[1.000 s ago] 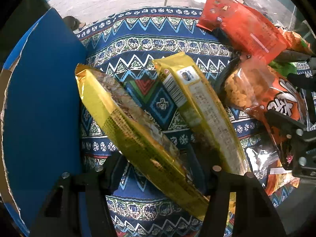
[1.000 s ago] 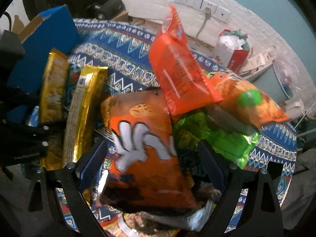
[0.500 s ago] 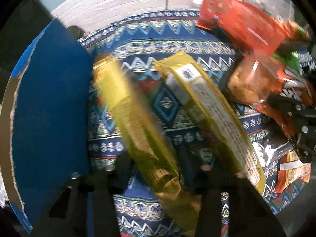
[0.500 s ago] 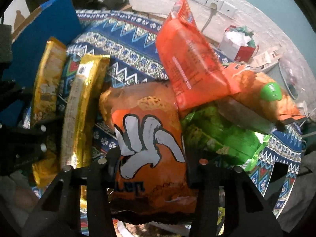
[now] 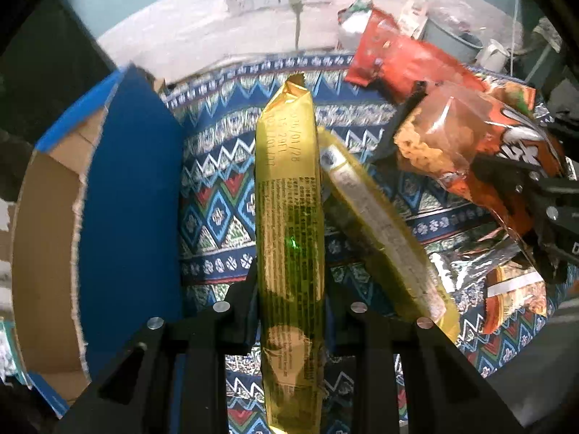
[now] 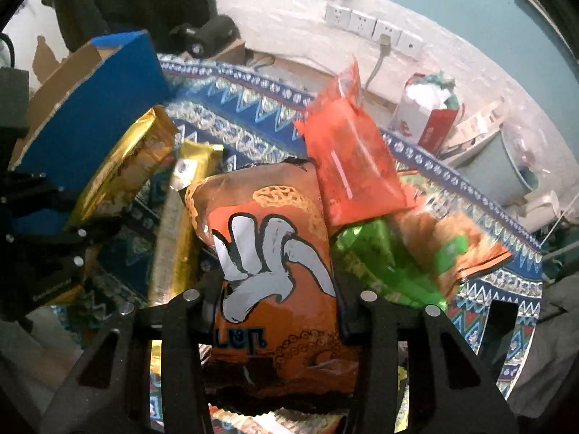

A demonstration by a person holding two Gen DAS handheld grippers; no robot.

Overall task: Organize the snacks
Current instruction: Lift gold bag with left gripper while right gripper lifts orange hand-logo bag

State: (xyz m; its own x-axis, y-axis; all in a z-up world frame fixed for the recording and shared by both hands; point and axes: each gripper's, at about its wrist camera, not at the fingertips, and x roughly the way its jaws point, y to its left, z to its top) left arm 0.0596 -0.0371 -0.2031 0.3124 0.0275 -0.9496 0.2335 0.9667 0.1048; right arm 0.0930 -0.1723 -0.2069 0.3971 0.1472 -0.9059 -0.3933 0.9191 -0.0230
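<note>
A long gold snack packet [image 5: 287, 181] runs straight up the left wrist view, and my left gripper [image 5: 291, 278] is shut on its lower half, holding it off the patterned cloth [image 5: 217, 166]. A second gold packet [image 5: 376, 231] lies slanted on the cloth just to its right. My right gripper [image 6: 280, 285] has an orange puffed-snack bag with a white hand print [image 6: 267, 238] between its closing jaws. The pads press on both sides of the bag. That bag [image 5: 470, 137] also shows at the right of the left wrist view.
An open blue cardboard box [image 5: 126, 199] stands at the left edge of the cloth. A red bag [image 6: 354, 166], a green bag [image 6: 376, 260] and an orange bag [image 6: 452, 246] are piled behind the held bag. Wall sockets, a paper bag and a tub sit beyond.
My left gripper closed on the left gold packet and raised it, so it now points straight up the view. My right gripper's jaws closed from wide apart onto the orange bag and rose slightly.
</note>
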